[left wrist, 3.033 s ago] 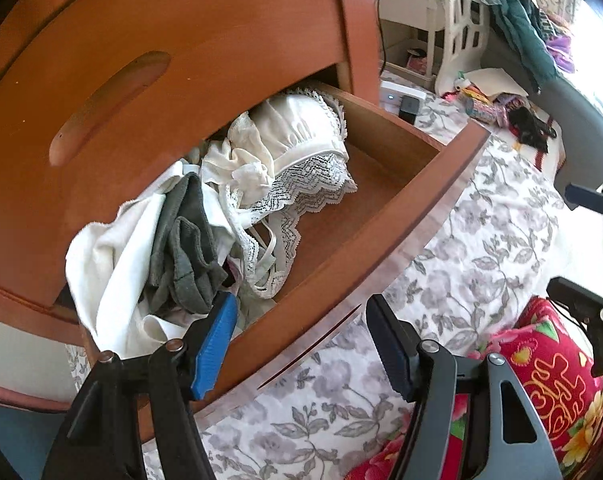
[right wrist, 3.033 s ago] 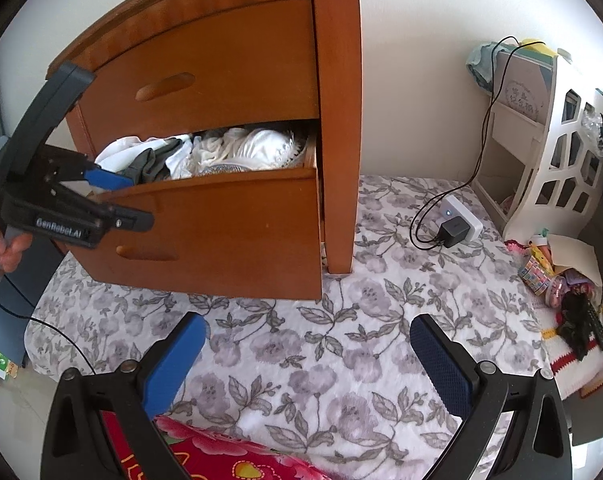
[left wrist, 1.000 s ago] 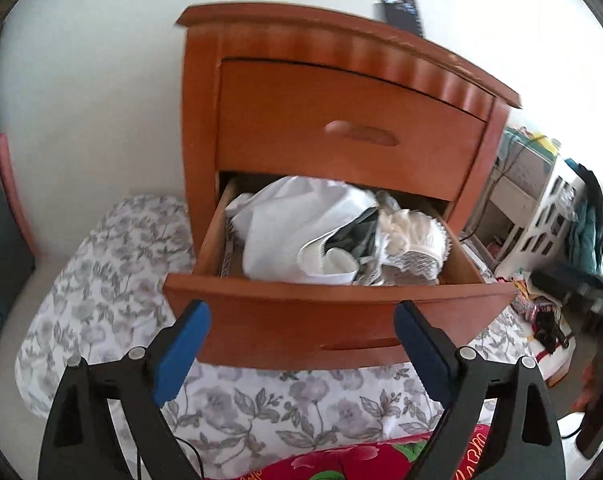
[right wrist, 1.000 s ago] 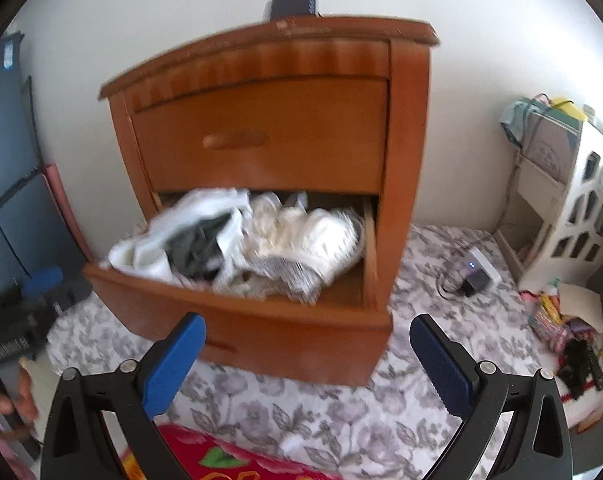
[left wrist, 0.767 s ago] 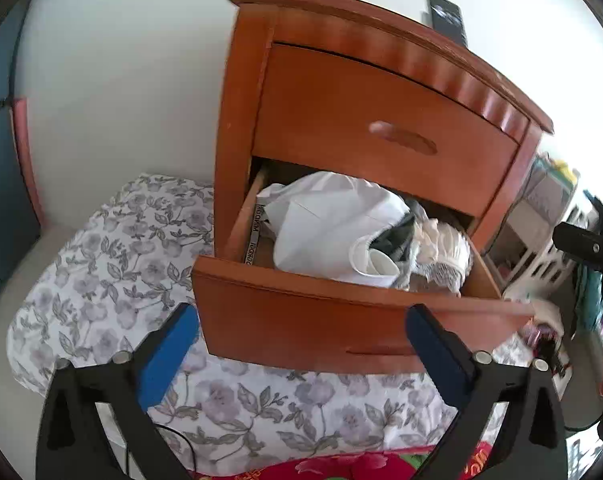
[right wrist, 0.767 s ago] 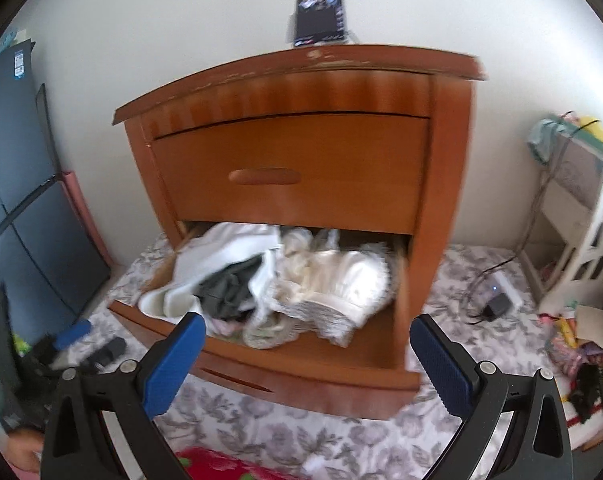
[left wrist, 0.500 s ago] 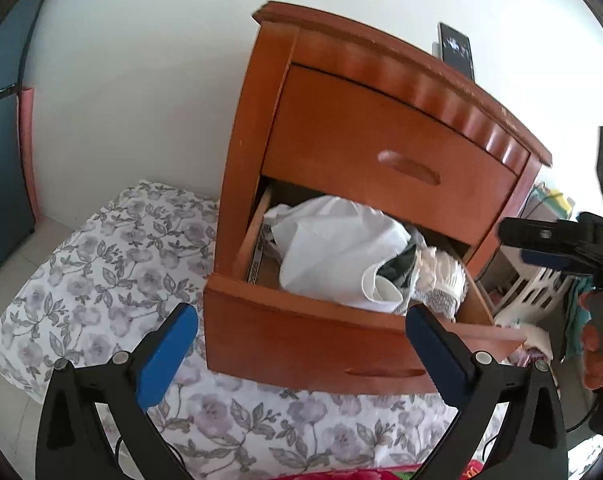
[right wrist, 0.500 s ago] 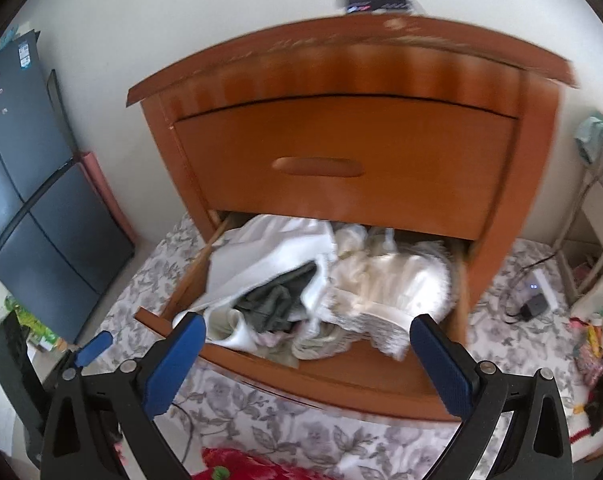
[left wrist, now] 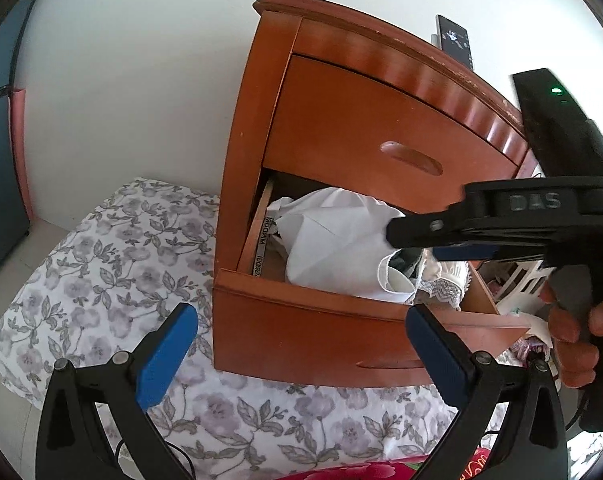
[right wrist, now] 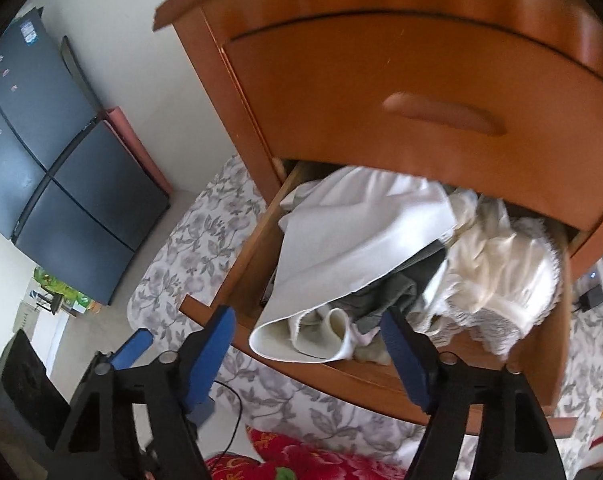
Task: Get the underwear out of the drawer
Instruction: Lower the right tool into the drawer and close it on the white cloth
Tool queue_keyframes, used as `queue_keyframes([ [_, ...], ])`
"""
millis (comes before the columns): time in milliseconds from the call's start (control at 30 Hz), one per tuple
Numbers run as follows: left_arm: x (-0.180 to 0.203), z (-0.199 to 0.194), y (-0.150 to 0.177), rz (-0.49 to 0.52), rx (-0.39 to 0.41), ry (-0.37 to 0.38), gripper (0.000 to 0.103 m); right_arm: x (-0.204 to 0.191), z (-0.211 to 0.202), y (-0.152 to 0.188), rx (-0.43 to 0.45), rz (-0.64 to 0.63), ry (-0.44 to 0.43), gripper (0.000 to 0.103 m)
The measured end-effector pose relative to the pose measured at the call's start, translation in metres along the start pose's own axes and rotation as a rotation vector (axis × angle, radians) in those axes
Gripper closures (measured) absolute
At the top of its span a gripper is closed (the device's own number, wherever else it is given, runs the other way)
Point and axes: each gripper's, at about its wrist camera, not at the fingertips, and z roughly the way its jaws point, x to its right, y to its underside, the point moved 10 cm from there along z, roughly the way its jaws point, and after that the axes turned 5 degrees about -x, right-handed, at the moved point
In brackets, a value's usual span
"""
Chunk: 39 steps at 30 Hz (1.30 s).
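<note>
A: Item: open lower drawer [right wrist: 365,380]; contents, white garment [right wrist: 361,240] at its left edge, dark underwear [right wrist: 393,292] beneath, probably.

B: Right gripper [right wrist: 307,344]: jaws just narrowing, nothing between them. Left gripper [left wrist: 301,344]: spread, empty. Pinch one piece, lift clear of the front edge.

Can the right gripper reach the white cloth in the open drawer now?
Probably yes: the drawer is pulled out, the white cloth lies on top, and the right gripper, jaws just narrowing with nothing gripped, hovers right before it.
</note>
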Motion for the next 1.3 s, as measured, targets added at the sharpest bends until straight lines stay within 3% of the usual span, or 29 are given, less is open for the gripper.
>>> queue_keyframes([
  [167, 0.001, 0.003, 0.003, 0.009, -0.008, 0.020, 0.000, -0.007, 0.021, 0.004, -0.062, 0.036, -0.042, 0.046],
  [533, -0.006, 0.008, 0.005, -0.002, -0.020, 0.026, 0.000, -0.003, 0.057, -0.003, -0.098, 0.064, -0.008, 0.075],
  [600, -0.007, 0.008, 0.005, -0.004, -0.021, 0.027, 0.000, -0.004, 0.059, -0.004, -0.092, 0.072, -0.021, 0.090],
  [667, -0.006, 0.008, 0.005, -0.004, -0.021, 0.027, 0.000, -0.003, 0.056, -0.004, -0.081, 0.080, -0.032, 0.097],
  [1300, 0.008, 0.006, 0.006, 0.023, -0.026, 0.053, 0.000, 0.012, -0.030, -0.034, 0.137, 0.145, -0.172, 0.102],
])
